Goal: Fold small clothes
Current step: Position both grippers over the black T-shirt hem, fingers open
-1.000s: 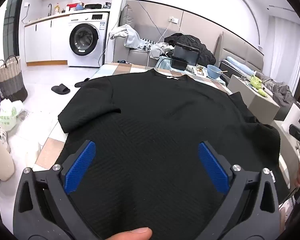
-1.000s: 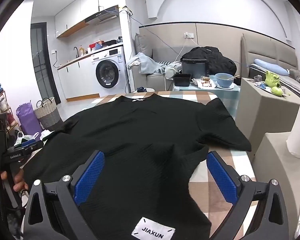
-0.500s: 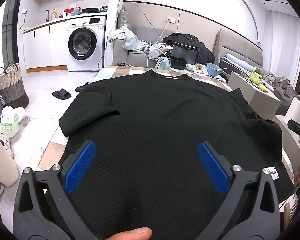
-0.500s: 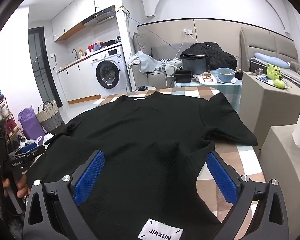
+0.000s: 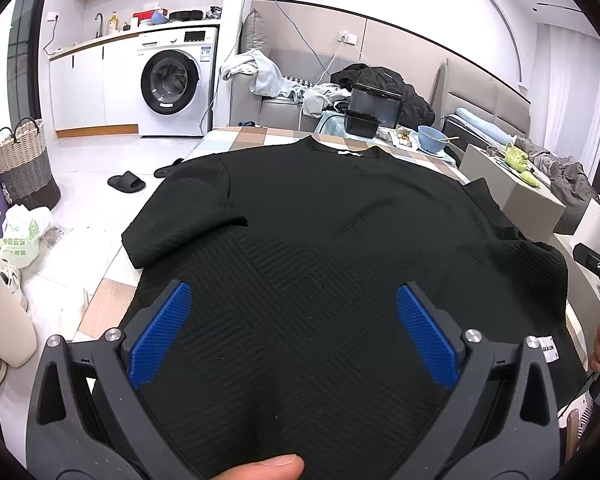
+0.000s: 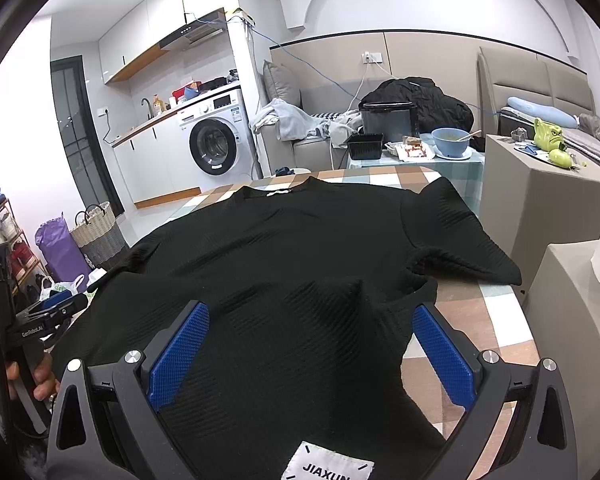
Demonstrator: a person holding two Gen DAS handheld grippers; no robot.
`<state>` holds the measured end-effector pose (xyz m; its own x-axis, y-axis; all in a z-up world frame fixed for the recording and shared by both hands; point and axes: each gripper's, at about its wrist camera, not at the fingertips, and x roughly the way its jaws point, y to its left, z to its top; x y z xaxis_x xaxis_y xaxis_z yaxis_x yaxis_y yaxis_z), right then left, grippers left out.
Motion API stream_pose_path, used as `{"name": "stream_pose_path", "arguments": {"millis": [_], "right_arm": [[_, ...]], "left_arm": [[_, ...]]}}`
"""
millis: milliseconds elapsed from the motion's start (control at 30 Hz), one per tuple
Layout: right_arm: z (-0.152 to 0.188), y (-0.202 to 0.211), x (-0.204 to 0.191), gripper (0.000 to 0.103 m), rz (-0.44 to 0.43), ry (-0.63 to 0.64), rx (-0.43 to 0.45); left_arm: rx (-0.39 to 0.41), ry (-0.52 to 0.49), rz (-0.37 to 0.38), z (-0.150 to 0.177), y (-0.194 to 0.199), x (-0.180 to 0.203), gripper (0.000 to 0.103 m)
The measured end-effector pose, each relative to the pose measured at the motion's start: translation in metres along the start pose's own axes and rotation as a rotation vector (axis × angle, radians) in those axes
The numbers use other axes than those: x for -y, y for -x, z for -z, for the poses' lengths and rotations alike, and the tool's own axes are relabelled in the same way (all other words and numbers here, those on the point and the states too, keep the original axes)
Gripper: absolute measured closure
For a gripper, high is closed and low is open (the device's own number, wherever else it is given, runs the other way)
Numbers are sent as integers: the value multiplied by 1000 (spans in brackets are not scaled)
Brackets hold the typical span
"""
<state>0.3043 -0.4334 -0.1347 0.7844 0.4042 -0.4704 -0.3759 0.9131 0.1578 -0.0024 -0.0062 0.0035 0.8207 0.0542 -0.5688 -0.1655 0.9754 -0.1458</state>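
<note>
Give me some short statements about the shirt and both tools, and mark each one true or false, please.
1. The black shirt lies spread on the checked table. True.
2. The left tool is shut on a sleeve. False: its fingers stand wide open and hold nothing.
3. The right tool is open. True.
4. The white label reads JIAXUN. True.
5. The shirt is already folded in half. False: both sleeves lie spread out.

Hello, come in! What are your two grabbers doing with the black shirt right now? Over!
Left gripper open, right gripper open, both above the hem. Black shirt flat on checked table, unfolded. Nothing blocking.
</note>
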Motion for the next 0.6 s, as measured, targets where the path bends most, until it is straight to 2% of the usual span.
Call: {"name": "stream_pose_path", "arguments": {"millis": [600], "right_arm": [[-4,-13,-1,0,10,-11,-10]], "left_arm": [[-14,3,4,2,-3,1,1]]}}
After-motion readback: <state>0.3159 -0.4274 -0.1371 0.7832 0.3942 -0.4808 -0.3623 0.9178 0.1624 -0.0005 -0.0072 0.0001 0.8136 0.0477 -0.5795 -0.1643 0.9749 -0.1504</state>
